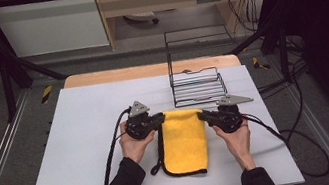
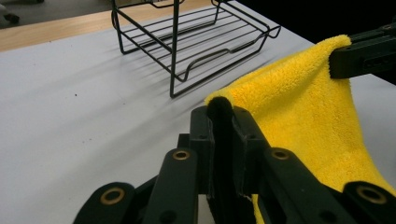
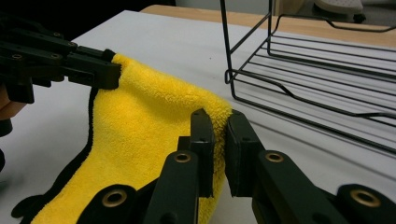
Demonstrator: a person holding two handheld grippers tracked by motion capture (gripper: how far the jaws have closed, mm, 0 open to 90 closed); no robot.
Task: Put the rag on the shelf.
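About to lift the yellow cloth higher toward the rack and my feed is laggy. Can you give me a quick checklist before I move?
1. Left claw shut on the cloth corner: ok.
2. Right claw shut on the other top corner: ok.
3. Top edge between the claws spread, not bunched: ok.
4. Lower part of the cloth off the table: not ok, it lies on the surface.
5. Rack apart from the cloth, nothing between them: ok.
6. Black loop at the cloth's lower left free of snags: cannot tell.

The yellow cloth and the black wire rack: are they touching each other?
Apart. The left gripper view shows bare white table between the yellow cloth and the black wire rack; the high view also shows a gap between them.
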